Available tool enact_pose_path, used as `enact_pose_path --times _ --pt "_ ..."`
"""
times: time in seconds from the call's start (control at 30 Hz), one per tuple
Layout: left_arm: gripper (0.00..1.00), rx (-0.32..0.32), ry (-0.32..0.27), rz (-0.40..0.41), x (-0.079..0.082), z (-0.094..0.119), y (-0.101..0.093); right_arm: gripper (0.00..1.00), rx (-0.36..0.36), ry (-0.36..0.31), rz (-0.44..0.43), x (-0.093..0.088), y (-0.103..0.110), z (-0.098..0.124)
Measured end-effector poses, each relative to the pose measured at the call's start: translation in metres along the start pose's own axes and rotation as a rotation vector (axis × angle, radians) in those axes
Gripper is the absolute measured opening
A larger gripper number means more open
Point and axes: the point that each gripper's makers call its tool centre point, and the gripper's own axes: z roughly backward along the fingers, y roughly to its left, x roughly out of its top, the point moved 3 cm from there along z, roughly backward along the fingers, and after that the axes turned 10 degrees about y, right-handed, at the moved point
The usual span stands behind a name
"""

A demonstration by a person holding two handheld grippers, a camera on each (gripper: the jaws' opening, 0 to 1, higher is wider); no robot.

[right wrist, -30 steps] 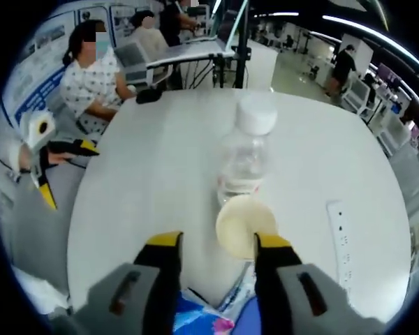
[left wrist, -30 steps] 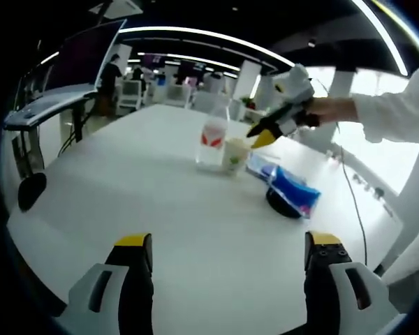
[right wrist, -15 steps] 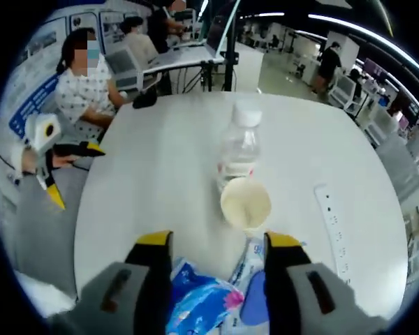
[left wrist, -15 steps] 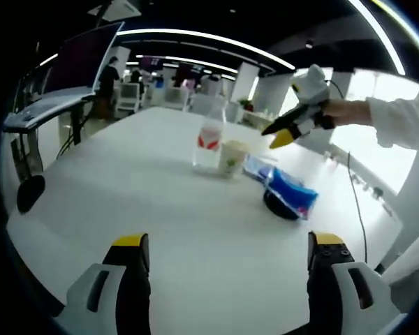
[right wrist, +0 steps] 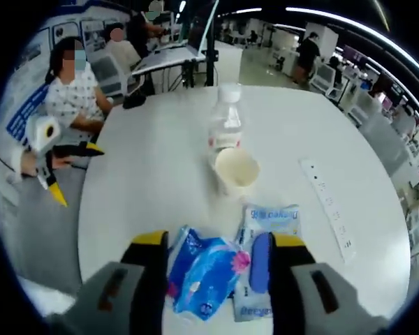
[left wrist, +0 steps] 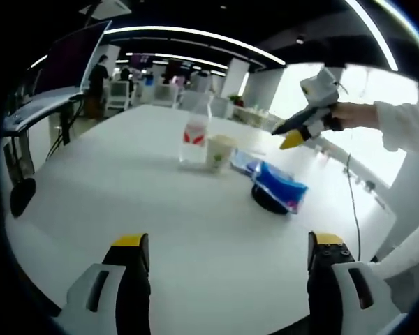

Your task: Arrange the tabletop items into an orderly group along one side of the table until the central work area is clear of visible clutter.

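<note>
The right gripper (right wrist: 213, 258) hangs above the table with its jaws spread and nothing between them. Directly beneath it lies the blue packet (right wrist: 202, 273), its long axis running roughly along the jaws' line of sight. Beyond the packet sits a flat wet-wipe pouch (right wrist: 270, 220), then the paper cup (right wrist: 237, 169), and just behind the cup the water bottle (right wrist: 227, 125), all in one line leading away from this gripper. A white power strip (right wrist: 327, 207) lies apart to the cup's side. The left gripper (left wrist: 223, 262), jaws wide and empty, hovers well back from the cup, so the right gripper is judged nearer.
</note>
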Motion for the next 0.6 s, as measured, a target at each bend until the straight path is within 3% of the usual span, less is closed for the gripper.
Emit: enact_pose_path --times 0.43,0.6 --pt "0.89 -0.036 0.034 -0.023 -0.004 -0.002 -0.01 0.58 -0.017 0.039 -0.072 -0.043 0.016 0.018" --pt "0.87 -0.045 0.036 0.004 -0.005 -0.001 -0.008 0.58 -0.034 0.043 -0.117 -0.062 0.017 0.025"
